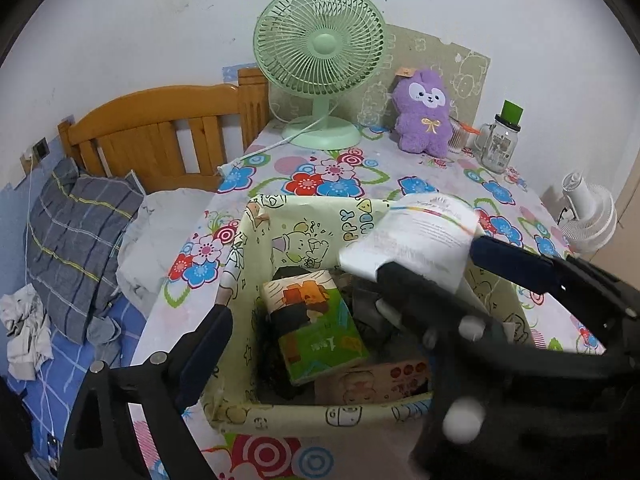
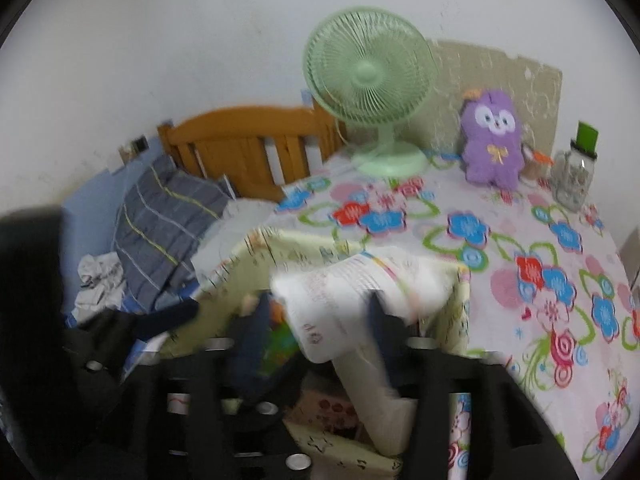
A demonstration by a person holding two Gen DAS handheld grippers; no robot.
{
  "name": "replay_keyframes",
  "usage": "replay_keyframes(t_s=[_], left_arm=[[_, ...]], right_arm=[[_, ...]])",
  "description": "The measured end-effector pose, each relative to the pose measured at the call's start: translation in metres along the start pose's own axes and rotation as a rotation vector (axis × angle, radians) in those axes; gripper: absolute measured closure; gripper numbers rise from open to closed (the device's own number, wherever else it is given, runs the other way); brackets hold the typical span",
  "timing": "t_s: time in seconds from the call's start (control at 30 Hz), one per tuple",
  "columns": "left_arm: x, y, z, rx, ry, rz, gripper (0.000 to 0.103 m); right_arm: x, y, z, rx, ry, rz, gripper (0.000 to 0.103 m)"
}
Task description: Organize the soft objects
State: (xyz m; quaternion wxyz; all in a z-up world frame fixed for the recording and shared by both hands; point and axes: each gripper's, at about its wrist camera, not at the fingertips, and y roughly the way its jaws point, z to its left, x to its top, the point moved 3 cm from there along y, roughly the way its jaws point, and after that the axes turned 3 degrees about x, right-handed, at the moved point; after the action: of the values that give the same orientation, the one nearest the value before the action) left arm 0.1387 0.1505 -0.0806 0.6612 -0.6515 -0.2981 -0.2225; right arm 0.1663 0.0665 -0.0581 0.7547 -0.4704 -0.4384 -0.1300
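Packet: white packet [image 1: 416, 236] is up over the far right corner of the box [image 1: 256, 240], tilted, not yet down inside.
Box: sits on the flowered tabletop [image 1: 440, 176]; a green pack [image 1: 320, 332] and some darker soft stuff already lie in it.
Right jaws: right gripper [image 2: 318, 300] has the packet between its jaws, but the picture is smeared. I cannot tell whether the pads are pressing on it or standing clear.
Left jaws: left gripper [image 1: 352, 280] is spread wide above the box, nothing between its jaws, touching nothing that I can see.
Risk one: the packet hangs partly over the box's wall. With no firm grip it could catch the rim and tip out onto the tabletop instead of dropping in.
Risk two: both grippers crowd the same opening. A careless push could knock jaw against jaw, or shove the light box along the cloth.
Left view only: sharp look into the box and at the packet's print.
Right view only: how the packet sits between its own jaws, blurred as it is, plus the open tabletop on the right.
Both views: purple plush toy [image 1: 424, 116] at the back, well apart from the box, upright beside the fan [image 1: 320, 64].
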Motion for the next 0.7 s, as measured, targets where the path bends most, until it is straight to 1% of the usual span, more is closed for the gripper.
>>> replay_keyframes(t_s=[0.07, 0.1, 0.17, 0.4, 0.6, 0.7], left_arm=[[-0.001, -0.004, -0.004, 0.021, 0.016, -0.012, 0.005], [-0.001, -0.005, -0.005, 0.025, 0.021, -0.016, 0.005], [-0.001, -0.008, -0.009, 0.021, 0.024, -0.018, 0.005], [-0.002, -0.014, -0.021, 0.025, 0.033, -0.029, 0.004], [-0.002, -0.022, -0.035, 0.031, 0.056, -0.049, 0.004], [-0.003, -0.026, -0.045, 0.042, 0.072, -0.059, 0.003]], right_arm=[[-0.005, 0.004, -0.004, -0.005, 0.016, 0.033, 0.026], [-0.007, 0.003, -0.006, 0.004, 0.025, 0.033, 0.025], [-0.011, -0.001, -0.009, 0.013, 0.045, 0.026, 0.024], [-0.015, -0.02, -0.02, -0.026, 0.051, -0.002, 0.021], [-0.019, -0.032, -0.035, -0.049, 0.096, -0.005, 0.021], [-0.022, -0.037, -0.042, -0.074, 0.105, -0.003, 0.018]])
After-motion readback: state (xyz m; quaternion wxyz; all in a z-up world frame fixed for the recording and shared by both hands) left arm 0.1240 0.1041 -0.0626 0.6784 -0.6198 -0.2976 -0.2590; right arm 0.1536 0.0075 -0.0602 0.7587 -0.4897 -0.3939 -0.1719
